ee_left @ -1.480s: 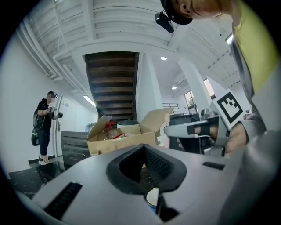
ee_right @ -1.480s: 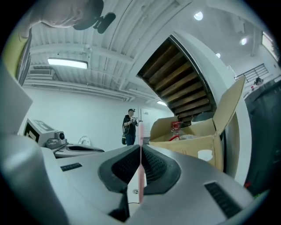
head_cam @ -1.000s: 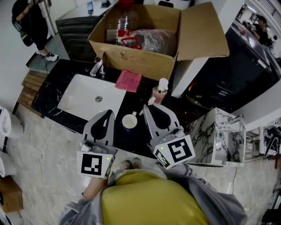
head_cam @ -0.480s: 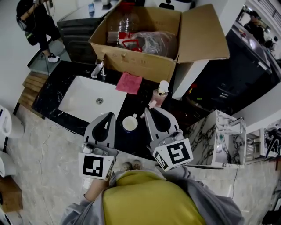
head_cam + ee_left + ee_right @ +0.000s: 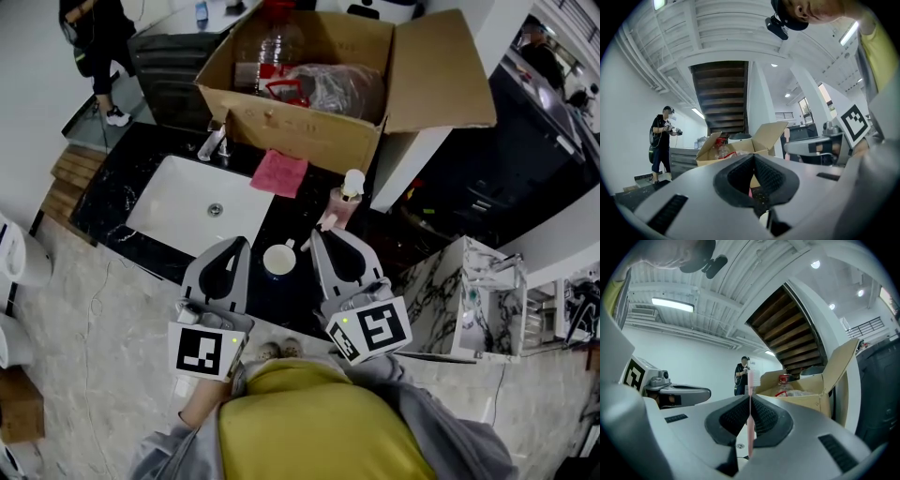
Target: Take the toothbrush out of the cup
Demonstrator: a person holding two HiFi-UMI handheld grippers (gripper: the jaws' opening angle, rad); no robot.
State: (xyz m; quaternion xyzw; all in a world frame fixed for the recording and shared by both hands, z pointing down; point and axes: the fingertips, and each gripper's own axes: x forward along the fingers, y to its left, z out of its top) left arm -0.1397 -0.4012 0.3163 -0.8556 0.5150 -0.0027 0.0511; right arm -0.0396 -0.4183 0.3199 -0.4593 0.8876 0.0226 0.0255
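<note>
In the head view a white cup [image 5: 278, 260] stands on the black counter [image 5: 122, 187] between my two grippers. My right gripper [image 5: 317, 236] is just right of the cup and is shut on a pink toothbrush [image 5: 750, 427]. The brush stands upright between the pads, its white bristle head above the jaws, and its end pokes out by the cup [image 5: 303, 244]. My left gripper [image 5: 236, 244] sits left of the cup. In the left gripper view its pads [image 5: 761, 173] meet with nothing between them.
A white sink [image 5: 202, 211] with a faucet [image 5: 214, 145] lies at the left. Behind it are an open cardboard box [image 5: 300, 122], a pink cloth [image 5: 281, 173] and a pink soap dispenser [image 5: 342, 199]. A marble rack [image 5: 469, 291] stands right. A person [image 5: 94, 37] stands far back.
</note>
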